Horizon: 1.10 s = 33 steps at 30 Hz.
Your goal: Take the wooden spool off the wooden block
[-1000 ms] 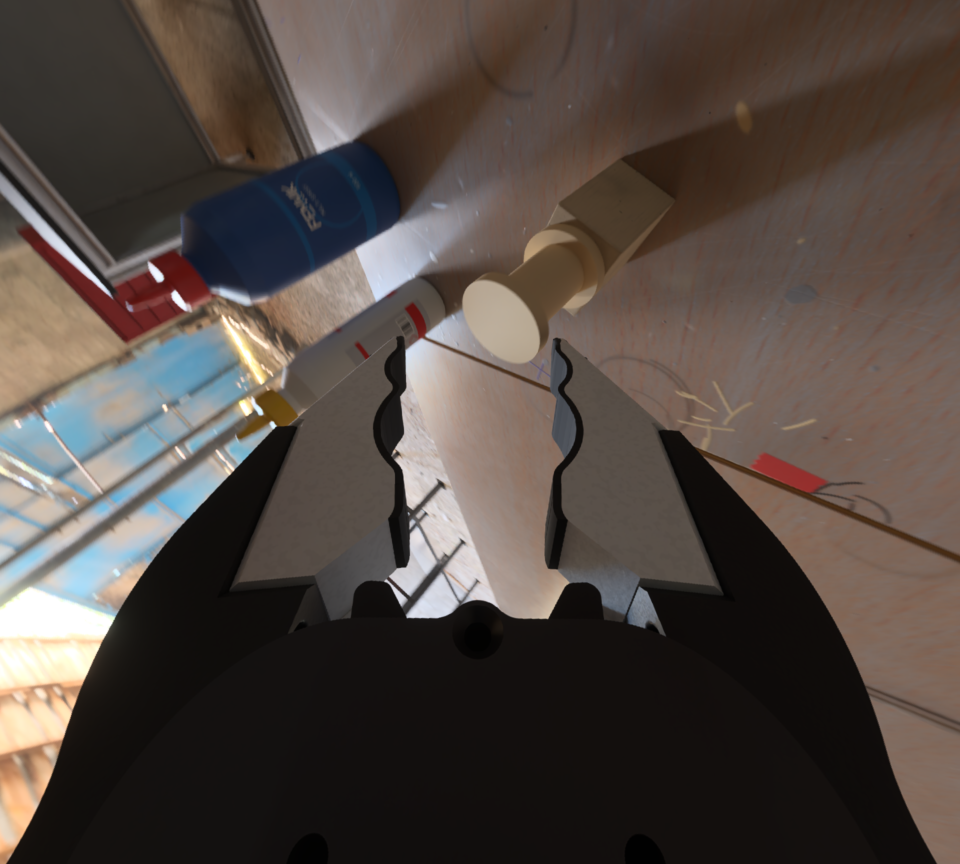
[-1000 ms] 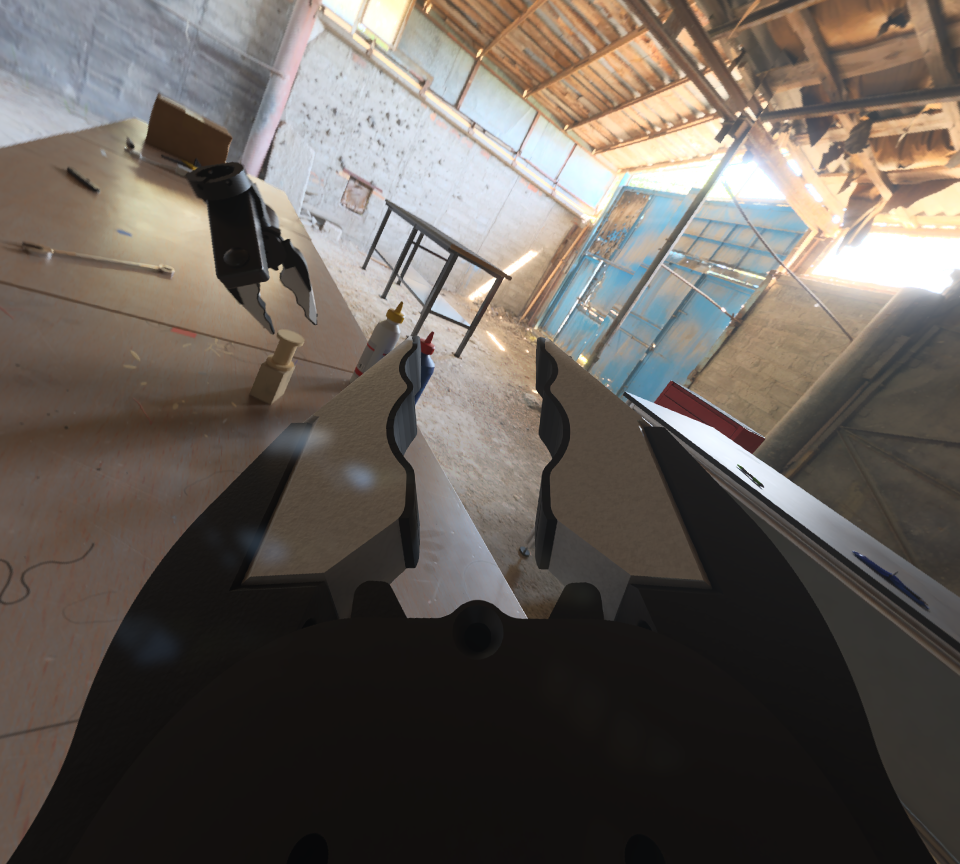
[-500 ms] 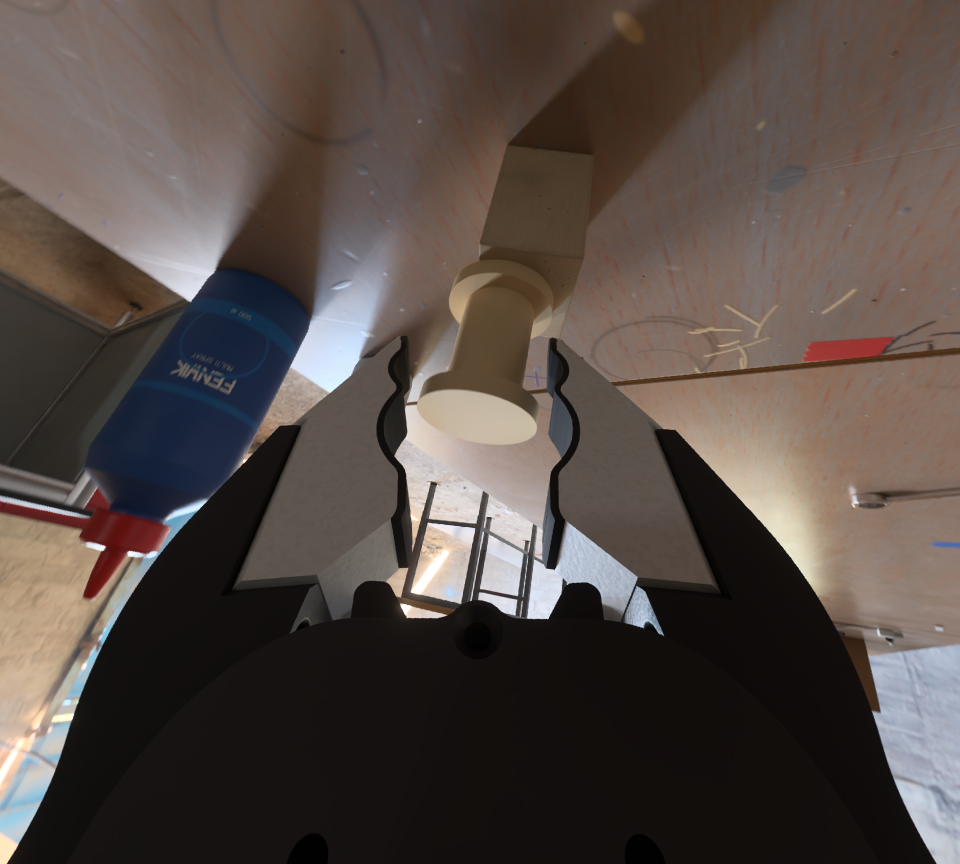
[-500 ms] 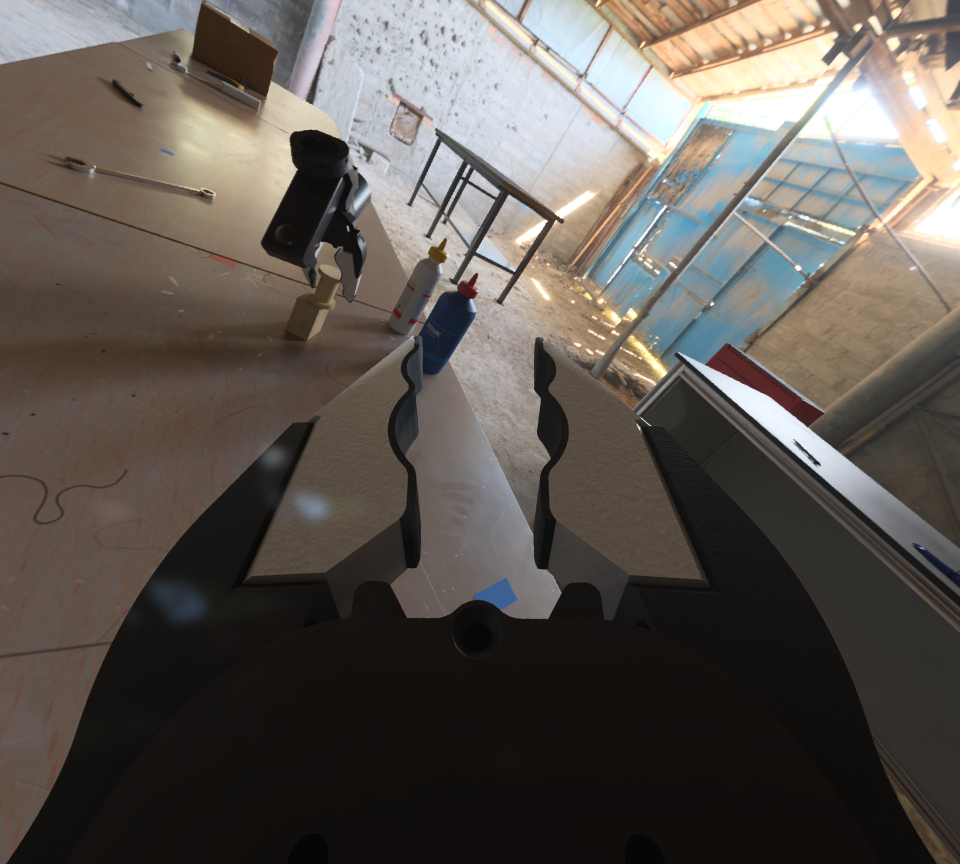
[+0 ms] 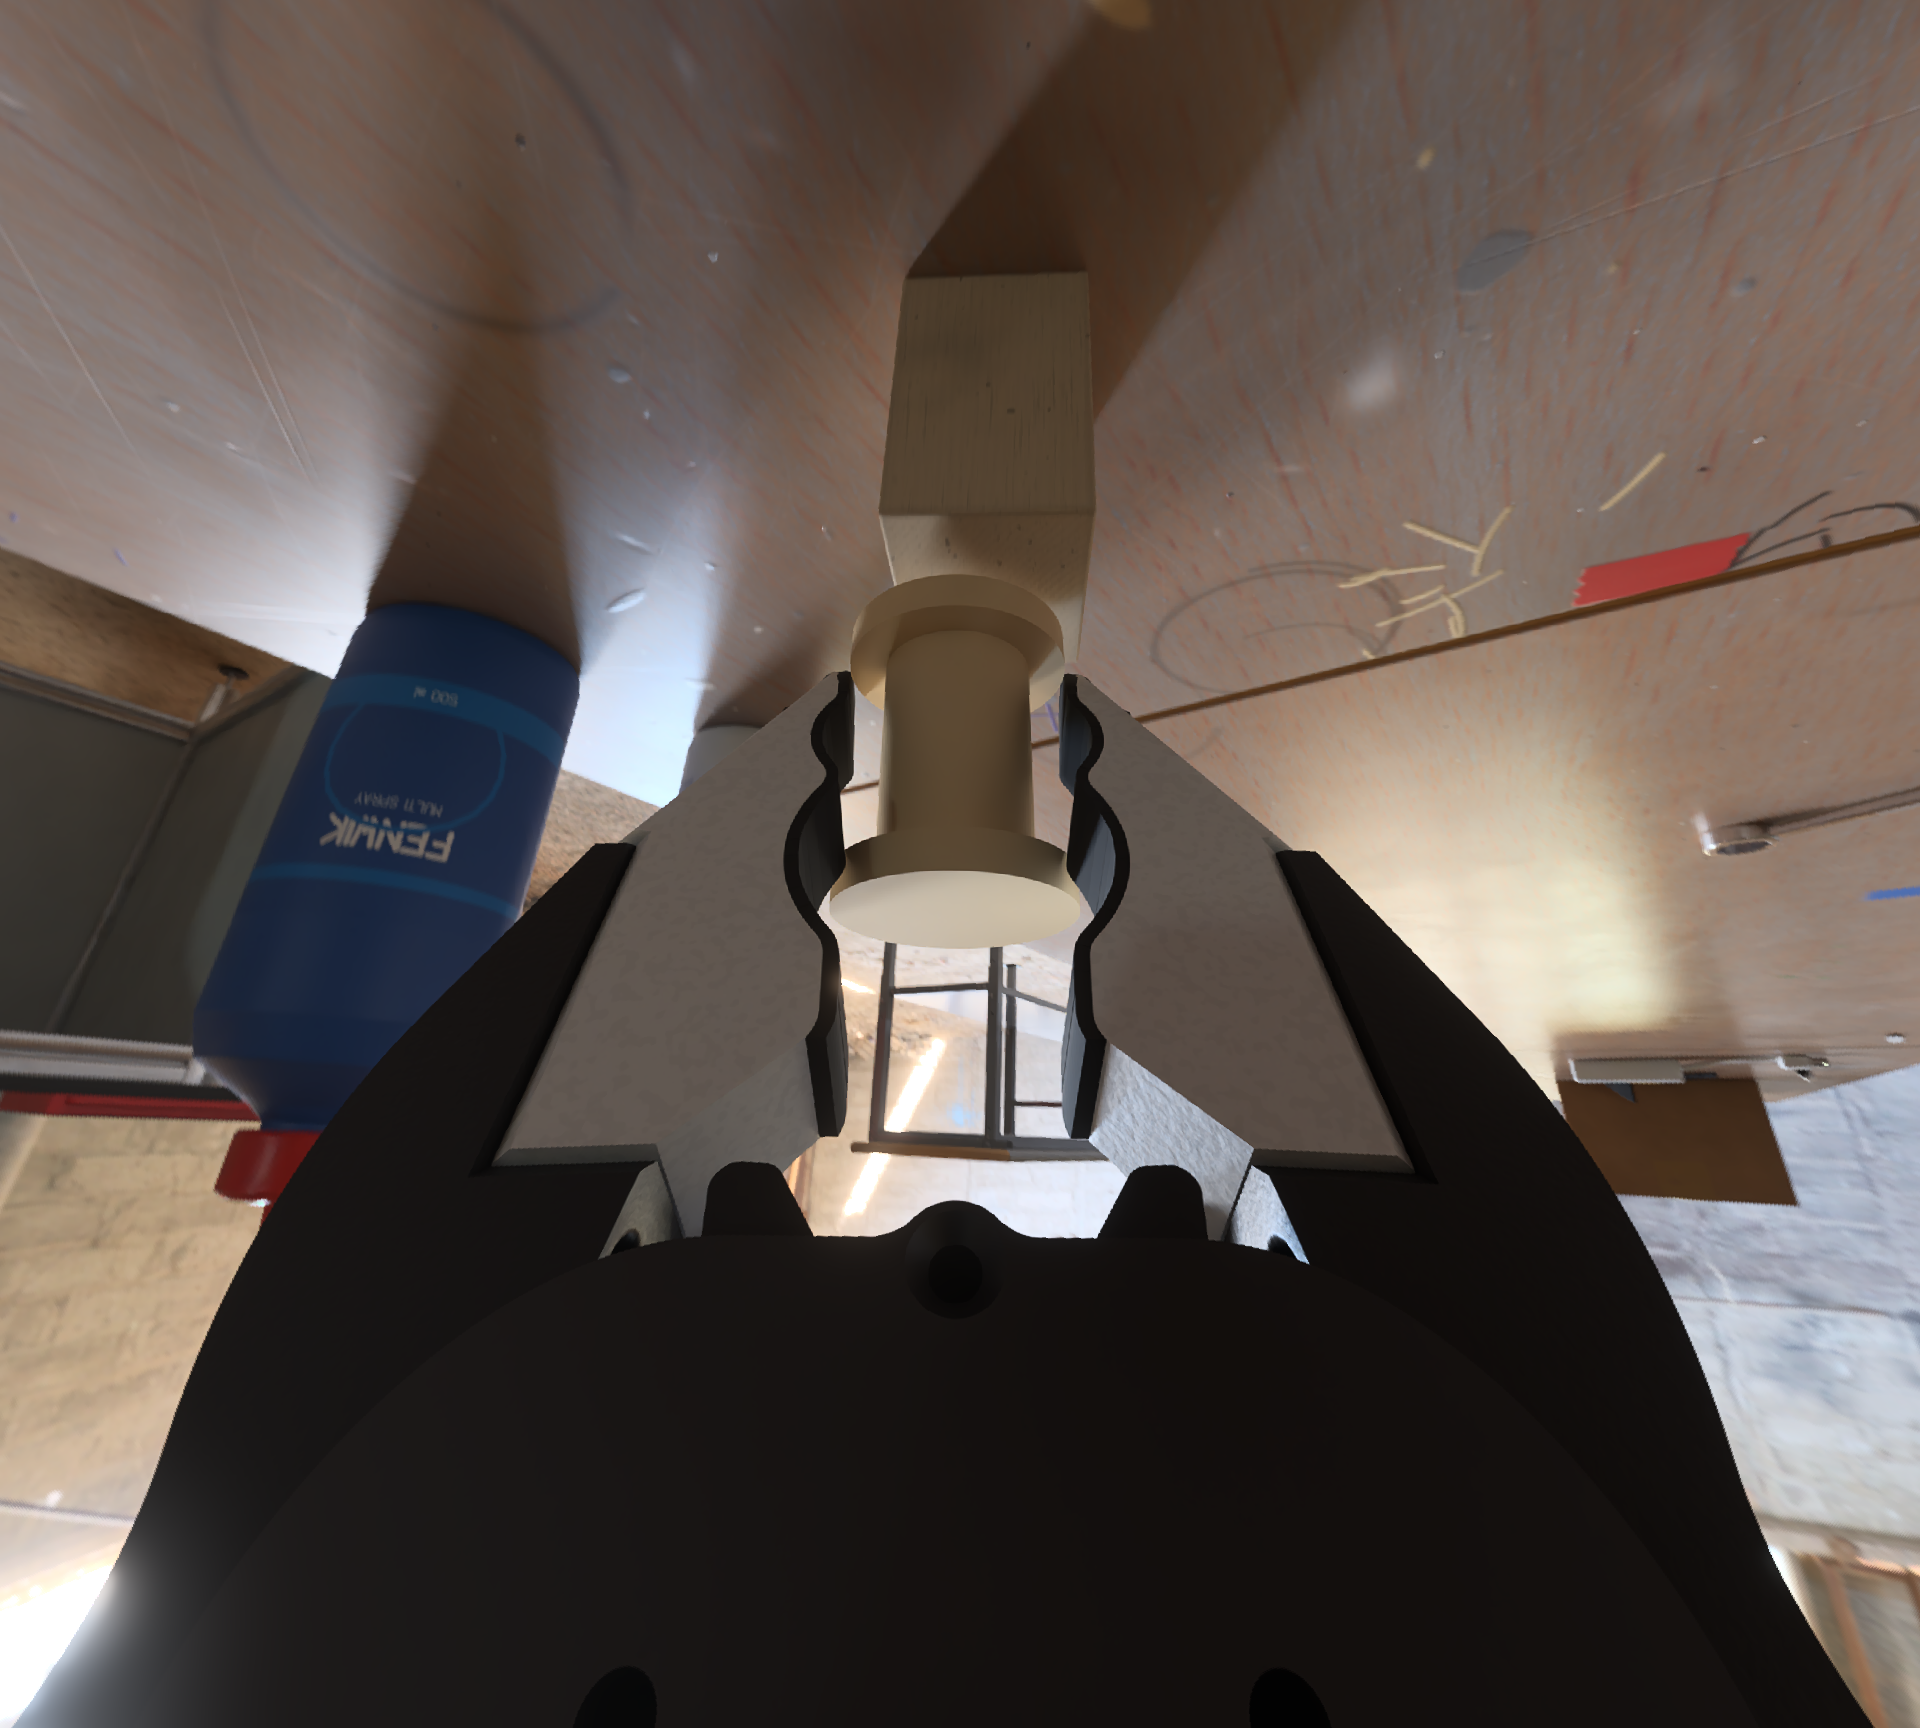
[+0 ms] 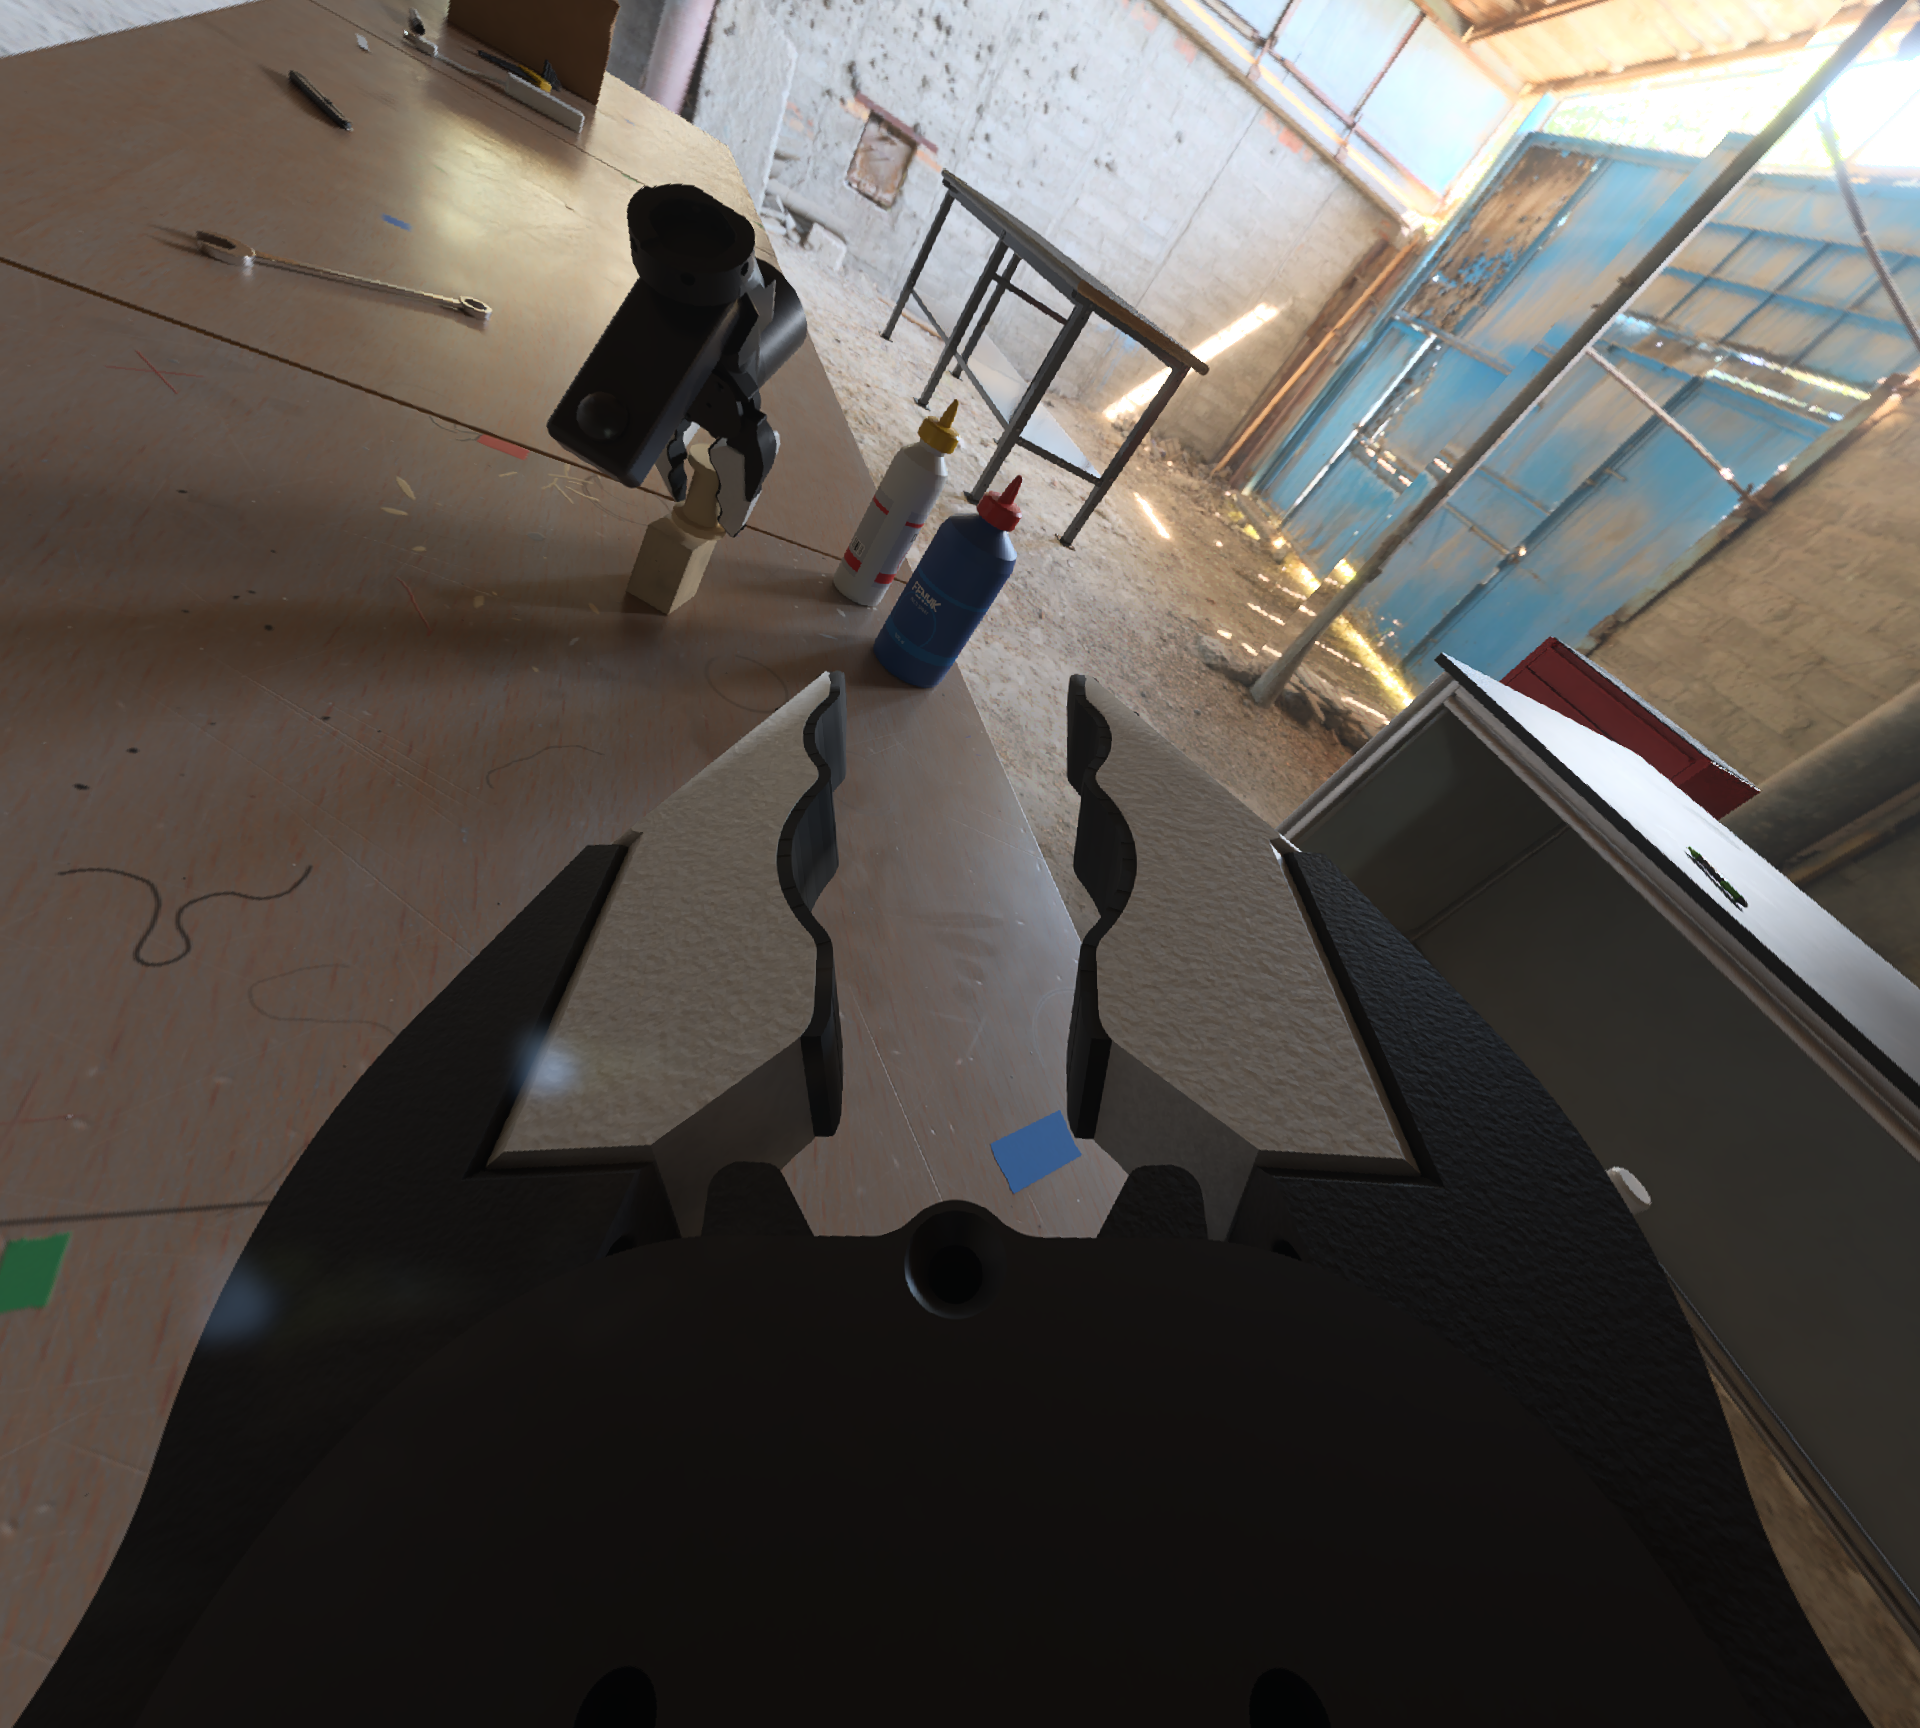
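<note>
A pale wooden spool [image 5: 956, 774] stands on a pale wooden block [image 5: 987, 400] on the plywood table [image 5: 1455, 276]. My left gripper [image 5: 953, 691] is open, with one finger on each side of the spool's stem and its near flange sitting between the notches of the pads. The right wrist view shows this from afar: the left gripper [image 6: 717, 494] comes down over the spool [image 6: 698, 506] on the block [image 6: 670, 572]. My right gripper [image 6: 953, 702] is open and empty, above the table near its edge, well away from the block.
A blue bottle with a red cap [image 6: 945, 587] and a white bottle with a yellow cap [image 6: 899, 515] stand by the table edge near the block. A wrench [image 6: 343, 276] and a cardboard box [image 6: 530, 5] lie farther back. A grey cabinet [image 6: 1558, 930] is at the right.
My left gripper has swung in line with the spool and moved onto it; its jaws now flank the stem and have narrowed a little. The right gripper's view has shifted toward the table.
</note>
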Each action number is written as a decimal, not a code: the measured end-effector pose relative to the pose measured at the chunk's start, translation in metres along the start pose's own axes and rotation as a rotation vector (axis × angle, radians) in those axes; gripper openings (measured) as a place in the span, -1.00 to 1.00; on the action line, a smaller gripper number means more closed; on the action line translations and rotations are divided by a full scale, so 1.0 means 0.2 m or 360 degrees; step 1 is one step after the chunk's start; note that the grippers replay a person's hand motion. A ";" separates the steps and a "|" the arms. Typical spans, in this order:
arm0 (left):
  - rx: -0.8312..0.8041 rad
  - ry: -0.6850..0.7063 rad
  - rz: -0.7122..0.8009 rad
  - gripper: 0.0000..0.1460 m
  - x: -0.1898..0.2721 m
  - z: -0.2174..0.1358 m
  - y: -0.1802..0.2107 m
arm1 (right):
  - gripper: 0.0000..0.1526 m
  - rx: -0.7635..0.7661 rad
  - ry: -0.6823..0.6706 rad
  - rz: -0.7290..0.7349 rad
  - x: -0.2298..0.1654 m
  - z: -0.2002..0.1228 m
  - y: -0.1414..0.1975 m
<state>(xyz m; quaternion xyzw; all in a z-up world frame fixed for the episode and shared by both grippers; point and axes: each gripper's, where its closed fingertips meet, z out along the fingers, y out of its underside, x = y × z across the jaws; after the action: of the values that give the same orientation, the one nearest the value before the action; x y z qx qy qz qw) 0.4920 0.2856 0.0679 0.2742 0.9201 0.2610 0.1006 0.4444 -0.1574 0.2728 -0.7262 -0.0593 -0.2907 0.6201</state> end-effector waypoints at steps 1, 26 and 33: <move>-0.0022 0.0007 -0.0017 -0.46 0.00 -0.01 0.01 | -0.44 0.0000 -0.0001 0.0001 0.00 0.00 0.00; -0.0249 -0.0174 -0.0731 -0.46 0.10 -0.62 0.17 | -0.46 0.0033 -0.0260 -0.0068 -0.24 0.14 -0.08; -0.0213 -0.0410 -0.0967 -0.46 0.09 -0.79 0.22 | -0.46 -0.0001 -0.0310 -0.0111 -0.30 0.19 -0.07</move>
<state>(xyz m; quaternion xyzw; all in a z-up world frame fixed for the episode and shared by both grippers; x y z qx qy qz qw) 0.4449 0.2614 0.2236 0.0110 0.9203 0.2421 0.3072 0.4013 -0.1027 0.2525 -0.7488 -0.1444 -0.2401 0.6006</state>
